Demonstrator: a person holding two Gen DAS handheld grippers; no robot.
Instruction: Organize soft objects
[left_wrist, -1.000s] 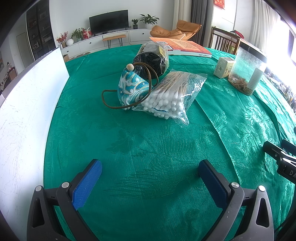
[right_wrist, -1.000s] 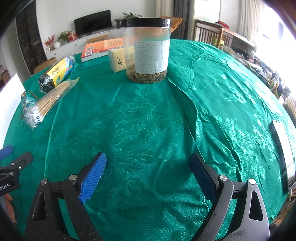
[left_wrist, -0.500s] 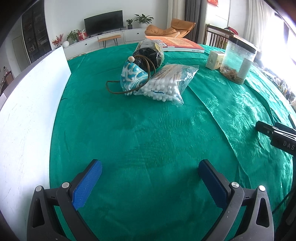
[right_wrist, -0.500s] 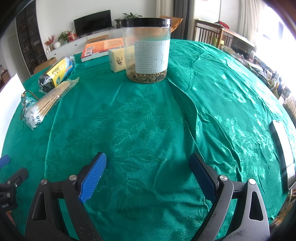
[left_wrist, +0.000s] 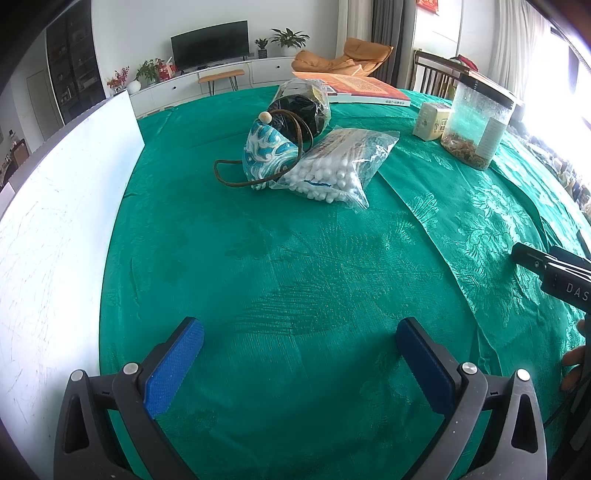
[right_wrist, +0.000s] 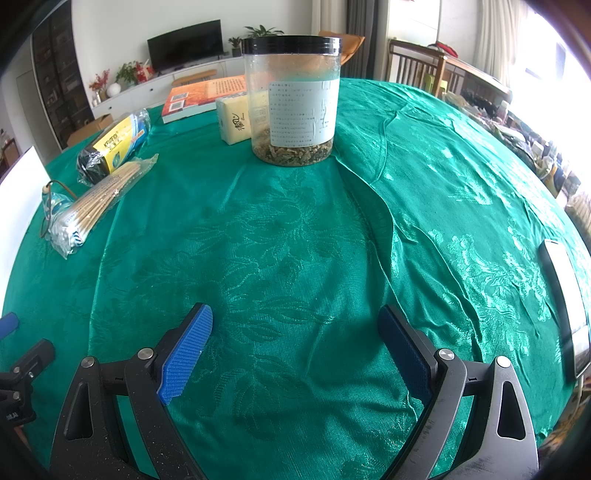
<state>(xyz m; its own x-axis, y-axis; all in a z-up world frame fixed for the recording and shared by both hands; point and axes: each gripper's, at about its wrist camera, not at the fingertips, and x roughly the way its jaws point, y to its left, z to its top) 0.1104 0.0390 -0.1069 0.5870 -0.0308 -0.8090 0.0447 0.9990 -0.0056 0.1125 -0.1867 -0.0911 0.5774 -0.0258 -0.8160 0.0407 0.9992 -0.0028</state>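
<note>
A blue patterned fabric pouch (left_wrist: 267, 149) with a brown cord lies at the far middle of the green tablecloth (left_wrist: 295, 277). A clear bag of cotton swabs (left_wrist: 338, 166) leans against its right side, and a bagged dark roll (left_wrist: 301, 105) lies behind it. In the right wrist view the swab bag (right_wrist: 92, 203) and the roll (right_wrist: 114, 146) sit at the far left. My left gripper (left_wrist: 299, 354) is open and empty, well short of the pile. My right gripper (right_wrist: 295, 339) is open and empty over bare cloth.
A white board (left_wrist: 55, 229) stands along the left. A clear jar with a black lid (right_wrist: 293, 99), a yellow packet (right_wrist: 236, 120) and an orange book (right_wrist: 203, 96) sit at the far side. A phone (right_wrist: 565, 306) lies at the right edge.
My left gripper has pulled back from the pile, which now looks smaller and farther. My right gripper has held still; the left gripper's tip has slid back at its view's lower left.
</note>
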